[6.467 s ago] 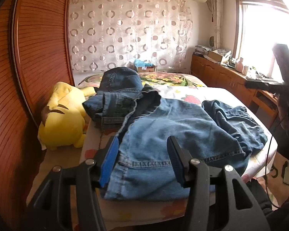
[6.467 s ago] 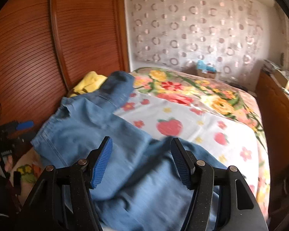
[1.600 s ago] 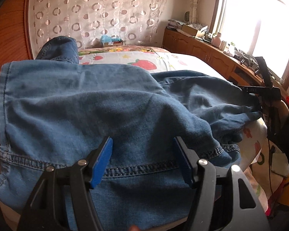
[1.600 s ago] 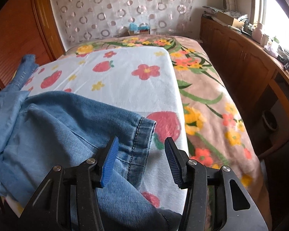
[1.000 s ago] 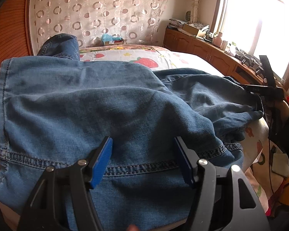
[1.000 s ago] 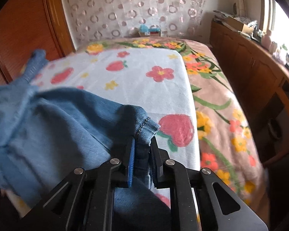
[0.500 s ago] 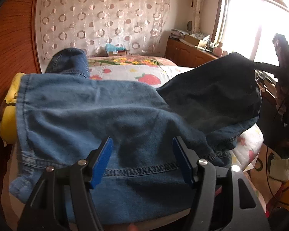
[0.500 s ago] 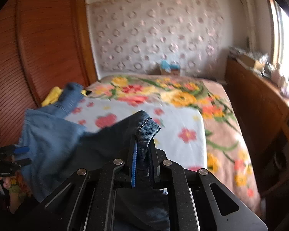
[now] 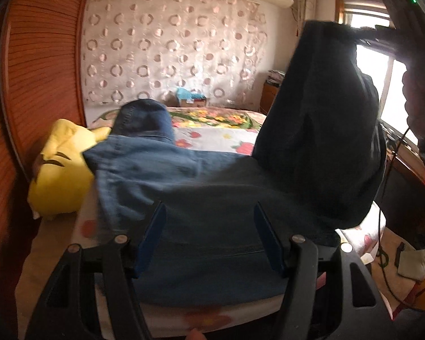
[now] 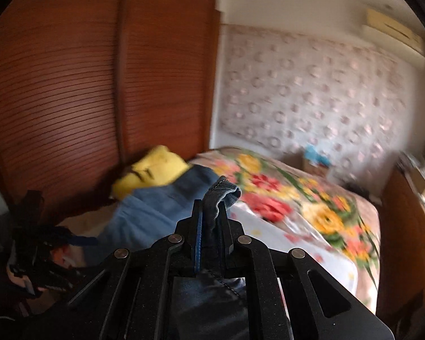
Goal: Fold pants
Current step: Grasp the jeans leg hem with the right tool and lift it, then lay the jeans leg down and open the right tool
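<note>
Left tongs (image 9: 209,238) hang spread above the jeans (image 9: 184,198) on the bed (image 9: 218,138). Right tongs (image 10: 211,226), now raised, pinch the hem (image 10: 222,191); that leg hangs at 2 o'clock, lifted since a second ago. Yellow plush (image 9: 61,170) lies at 10 o'clock.

We have open air above the jeans (image 9: 201,187) spread over the near end of the bed (image 9: 221,138), and the flowered cover beyond them lies bare to the far wall. On our left the way is shut: the wooden wardrobe doors (image 9: 39,85) stand close, with a yellow plush toy (image 9: 62,167) wedged between them and the bed. On our right, one lifted trouser leg (image 9: 325,119) hangs like a curtain across the window side.
</note>
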A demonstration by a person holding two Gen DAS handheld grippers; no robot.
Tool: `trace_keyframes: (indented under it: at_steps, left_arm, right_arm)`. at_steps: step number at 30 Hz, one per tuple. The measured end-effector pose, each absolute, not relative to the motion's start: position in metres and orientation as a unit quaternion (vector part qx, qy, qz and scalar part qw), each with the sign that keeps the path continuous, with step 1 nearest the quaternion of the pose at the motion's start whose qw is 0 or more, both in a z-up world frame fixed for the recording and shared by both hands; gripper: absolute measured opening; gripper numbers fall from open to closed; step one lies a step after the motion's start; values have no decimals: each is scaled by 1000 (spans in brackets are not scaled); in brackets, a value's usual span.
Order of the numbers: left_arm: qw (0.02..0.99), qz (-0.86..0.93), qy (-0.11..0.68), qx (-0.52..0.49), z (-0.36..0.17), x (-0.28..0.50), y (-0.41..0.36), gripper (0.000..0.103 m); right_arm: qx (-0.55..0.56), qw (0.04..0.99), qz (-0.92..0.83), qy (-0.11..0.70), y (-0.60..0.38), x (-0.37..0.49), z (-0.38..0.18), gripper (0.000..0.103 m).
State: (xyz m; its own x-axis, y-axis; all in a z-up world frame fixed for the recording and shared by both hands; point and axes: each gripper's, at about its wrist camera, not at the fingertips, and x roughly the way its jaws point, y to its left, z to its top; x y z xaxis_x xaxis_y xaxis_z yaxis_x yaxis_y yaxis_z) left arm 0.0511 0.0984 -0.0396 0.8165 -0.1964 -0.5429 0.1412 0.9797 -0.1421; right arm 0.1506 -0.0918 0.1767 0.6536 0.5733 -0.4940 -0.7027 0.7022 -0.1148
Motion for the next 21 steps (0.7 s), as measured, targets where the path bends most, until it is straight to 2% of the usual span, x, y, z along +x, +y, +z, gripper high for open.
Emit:
trace_keyframes:
  at_steps: [6,11,13,15,17,21]
  left_arm:
    - [954,-62,287,-60,-40,36,131,64]
    - [952,-50,292,-72,-46,32,149,64]
    - [952,-49,294,-73,-48,32,150,64]
    - [951,-50,295,-74,-49,33,150,64]
    - [951,-52,297,-74,-51,35,148,64]
    - [949,-59,300,-74,-52,39,139,64]
  right_arm:
    - [-160,871,401,235,5,159,161,6]
    - [-181,853,406,272,53,166,125,8]
    - [-203,853,395,274,56,164,114,20]
    - [-207,854,395,269,50,162,109,47]
    - [-194,853,400,273,37,164,109,54]
    - [-188,858,389,278,9,165,112,54]
